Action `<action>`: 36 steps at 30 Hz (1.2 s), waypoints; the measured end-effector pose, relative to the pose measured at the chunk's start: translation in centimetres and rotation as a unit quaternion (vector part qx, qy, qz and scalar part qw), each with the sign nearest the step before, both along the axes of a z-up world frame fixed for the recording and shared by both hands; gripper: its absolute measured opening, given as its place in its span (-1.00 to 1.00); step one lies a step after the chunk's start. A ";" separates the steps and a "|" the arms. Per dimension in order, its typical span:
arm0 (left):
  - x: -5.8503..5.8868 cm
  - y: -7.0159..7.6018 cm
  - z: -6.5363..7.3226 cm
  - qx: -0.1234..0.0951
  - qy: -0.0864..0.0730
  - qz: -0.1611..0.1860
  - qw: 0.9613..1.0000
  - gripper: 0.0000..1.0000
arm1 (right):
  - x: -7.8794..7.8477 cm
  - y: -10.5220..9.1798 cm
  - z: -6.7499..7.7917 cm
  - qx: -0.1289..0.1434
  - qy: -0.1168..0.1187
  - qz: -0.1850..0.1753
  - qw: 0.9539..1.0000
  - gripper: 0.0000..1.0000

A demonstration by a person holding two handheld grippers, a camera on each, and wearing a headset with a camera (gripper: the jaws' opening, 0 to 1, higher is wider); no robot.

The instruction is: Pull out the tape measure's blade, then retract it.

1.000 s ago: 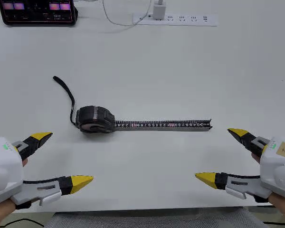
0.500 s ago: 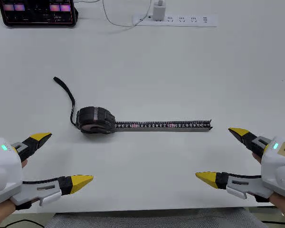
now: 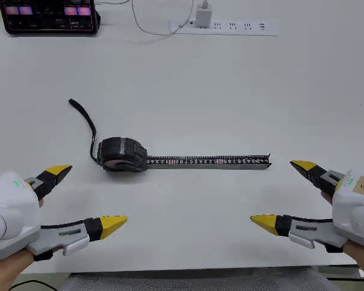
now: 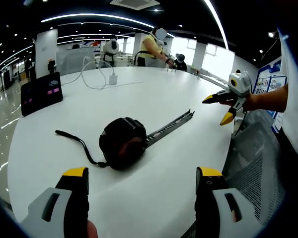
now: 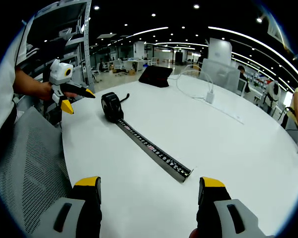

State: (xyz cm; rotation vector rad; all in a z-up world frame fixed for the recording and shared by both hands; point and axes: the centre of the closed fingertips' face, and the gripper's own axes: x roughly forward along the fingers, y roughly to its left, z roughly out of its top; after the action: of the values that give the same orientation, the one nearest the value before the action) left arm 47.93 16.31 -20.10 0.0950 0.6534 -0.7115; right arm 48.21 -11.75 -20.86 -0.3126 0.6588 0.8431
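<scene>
Tape measure: the black tape measure (image 3: 121,154) lies on its side left of the middle of the head view, well apart from both tools.
Case and what it holds: the round case (image 4: 123,143) houses the blade (image 3: 209,160). A length of the blade is drawn out and lies flat, running straight to the right from the case mouth. Its end hook (image 3: 269,159) sits near the upper tip of the right gripper without touching it.
Strap: a black wrist strap (image 3: 85,121) curls from the left side of the case toward the upper left.
Left gripper: the left gripper (image 3: 97,194) is held at the lower left of the head view, its yellow-tipped jaws spread wide with nothing between them. In the left gripper view the case lies ahead, between the two jaws.
Right gripper: the right gripper (image 3: 271,190) is held at the lower right, jaws likewise wide apart and gripping nothing. In the right gripper view the blade's hooked end lies ahead, between the jaws.
Surface: a plain white table (image 3: 242,91).
Far edge: at top centre are a white power strip (image 3: 224,25), a white plug (image 3: 203,13) and a thin cable (image 3: 148,25). At upper left is a dark device (image 3: 48,15) with pink lit panels.
Near edge: a grey mesh seat (image 3: 200,282) runs along the bottom of the head view.
Room: a large open hall with a dark ceiling and strips of lights (image 5: 154,30). People (image 4: 156,47) stand beyond the table.
</scene>
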 end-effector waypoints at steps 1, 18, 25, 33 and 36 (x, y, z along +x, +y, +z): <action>0.1 0.0 0.0 0.001 -0.001 0.002 1.000 0.73 | 0.0 0.0 0.0 -0.001 0.000 0.000 1.000 0.56; 1.6 -1.1 -1.2 -0.004 0.010 0.024 1.000 0.72 | 1.0 -0.9 -0.4 -0.033 0.005 0.026 0.999 0.47; 2.3 -1.9 -1.5 -0.010 0.011 0.034 0.999 0.70 | 1.4 -1.0 -0.6 -0.043 0.005 0.041 0.998 0.41; 3.1 -2.2 -1.5 -0.012 0.008 0.044 0.999 0.69 | 1.9 -1.3 -0.8 -0.059 0.012 0.058 0.996 0.40; 3.5 -2.2 -1.5 -0.013 0.007 0.049 0.999 0.69 | 2.1 -1.4 -0.9 -0.065 0.013 0.064 0.996 0.39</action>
State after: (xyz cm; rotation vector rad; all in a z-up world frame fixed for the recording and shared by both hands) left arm 51.41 14.09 -21.61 0.0338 0.6586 -0.6266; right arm 50.35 -13.19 -21.76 -0.4654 0.7262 0.9290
